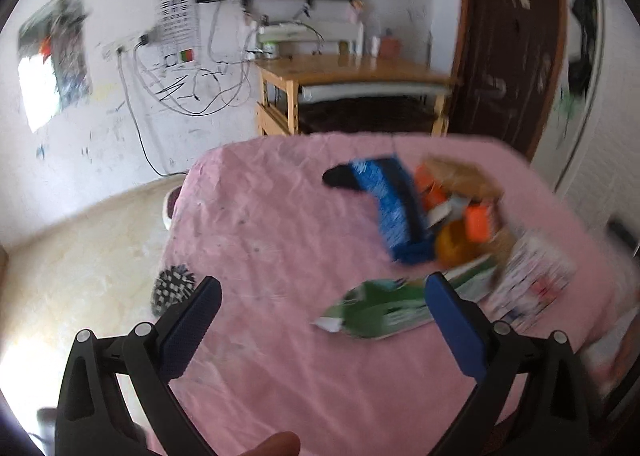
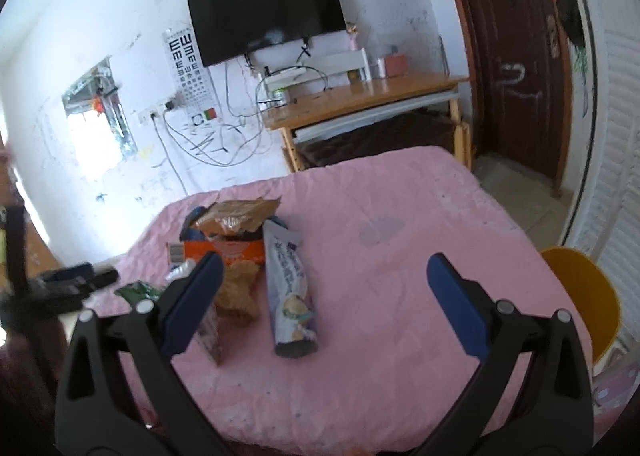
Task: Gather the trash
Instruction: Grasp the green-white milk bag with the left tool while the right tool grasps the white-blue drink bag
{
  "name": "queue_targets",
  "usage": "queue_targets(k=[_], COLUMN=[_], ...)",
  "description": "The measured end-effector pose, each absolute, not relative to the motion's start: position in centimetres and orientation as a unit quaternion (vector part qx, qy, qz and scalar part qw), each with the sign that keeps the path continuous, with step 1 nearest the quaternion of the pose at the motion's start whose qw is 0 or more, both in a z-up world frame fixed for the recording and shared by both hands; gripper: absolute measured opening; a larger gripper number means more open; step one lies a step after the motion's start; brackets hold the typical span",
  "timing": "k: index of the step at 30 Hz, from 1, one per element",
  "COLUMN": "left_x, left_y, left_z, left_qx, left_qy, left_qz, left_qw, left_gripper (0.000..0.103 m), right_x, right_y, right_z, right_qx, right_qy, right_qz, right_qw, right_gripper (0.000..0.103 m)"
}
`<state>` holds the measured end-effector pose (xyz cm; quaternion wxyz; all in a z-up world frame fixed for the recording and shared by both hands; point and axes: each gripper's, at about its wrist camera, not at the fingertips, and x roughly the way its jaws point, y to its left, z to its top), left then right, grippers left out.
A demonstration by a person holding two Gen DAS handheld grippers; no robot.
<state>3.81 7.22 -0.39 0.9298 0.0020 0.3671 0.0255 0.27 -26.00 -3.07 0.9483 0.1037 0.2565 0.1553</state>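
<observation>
While both hover over the pink table [image 2: 400, 256], left tool [image 1: 320, 292] and right tool [image 2: 325, 270] wide open, empty, wrappers [image 2: 288, 288] heaped.

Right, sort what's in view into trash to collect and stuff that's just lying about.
Trash to collect, all on the pink table:
green wrapper
white snack bag
brown bag
orange box
blue wrapper

Just lying about:
TV
eye chart
wooden desk
yellow chair
brown door

Both grippers, left gripper and right gripper, are open and hold nothing.
</observation>
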Motion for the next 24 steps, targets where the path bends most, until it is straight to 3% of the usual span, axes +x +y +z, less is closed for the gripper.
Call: queue_targets(k=[8, 15, 19, 24], left_x=[5.3, 7.9, 8.7, 8.4], left_y=[3.5, 0.7, 0.3, 0.6], left_z=[-2.1, -3.0, -3.5, -4.3], left_qx=[0.114, 0.187, 0.201, 0.189], left_qy=[0.396, 0.410, 0.418, 0.426], left_qz=[-0.106, -0.166, -0.195, -0.242], left_qw=[0.905, 0.877, 0.864, 0.851], left_gripper=[0.088, 0.076, 0.066, 0.065], right_x=[2.9, 4.3, 6.0, 7.2], right_y=[-26.1, -23.3, -21.6, -20.2], right_z=[-3.8, -5.2, -6.4, -7.9], right_qx=[0.105, 0.047, 0.019, -0.010], right_qy=[0.303, 0.341, 0.373, 0.407], right_qz=[0.194, 0.216, 0.219, 0.224], right_qw=[0.927, 0.914, 0.901, 0.886], right_gripper=[0.098, 0.098, 0.078, 0.068])
